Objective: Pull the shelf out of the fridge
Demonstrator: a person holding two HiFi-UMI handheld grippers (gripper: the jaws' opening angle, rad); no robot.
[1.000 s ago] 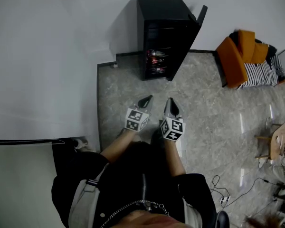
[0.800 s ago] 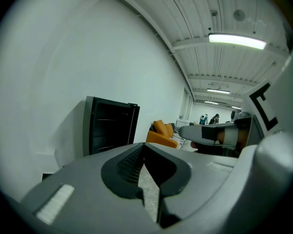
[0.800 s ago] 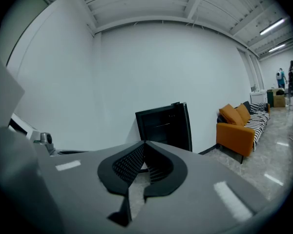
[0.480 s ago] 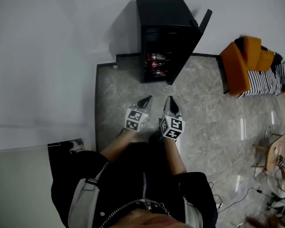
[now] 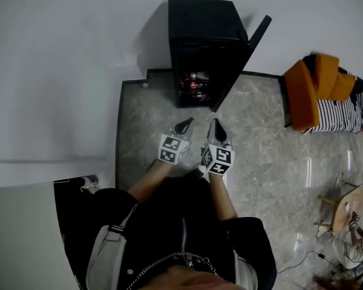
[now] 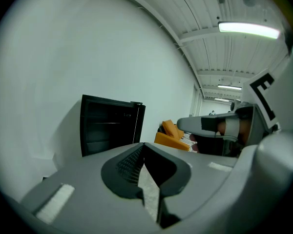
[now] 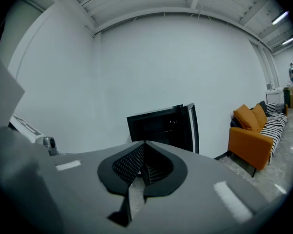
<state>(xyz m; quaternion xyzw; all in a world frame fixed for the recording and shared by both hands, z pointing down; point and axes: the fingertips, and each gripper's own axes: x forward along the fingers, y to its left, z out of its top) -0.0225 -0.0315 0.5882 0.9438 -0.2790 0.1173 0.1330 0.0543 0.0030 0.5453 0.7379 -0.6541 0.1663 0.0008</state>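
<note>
Since the earlier frame, the person has advanced toward the fridge [image 5: 202, 23]. It now sits a little nearer both claws in the head view, and the sofa [image 5: 317, 89] has shifted to the right.

State of the claws:
- Left claw [image 5: 184, 125]: jaws together, nothing between them.
- Right claw [image 5: 216, 125]: jaws together, nothing between them.
- Both point at the fridge front and are well apart from it, over the bare floor [image 5: 260, 138].

Location of the task item: the shelf [image 6: 106, 123] is inside the fridge, seated in place. It shows only as a pale edge in the dark interior. Red items lie in the lower part.

Progress: the door [image 5: 256, 41] stands open to the right, so access is clear. The approach is not yet complete. Still to do, as judged from these views: close the gap, open a claw, clamp it on the front edge of the shelf and draw the shelf out toward the person.
</note>
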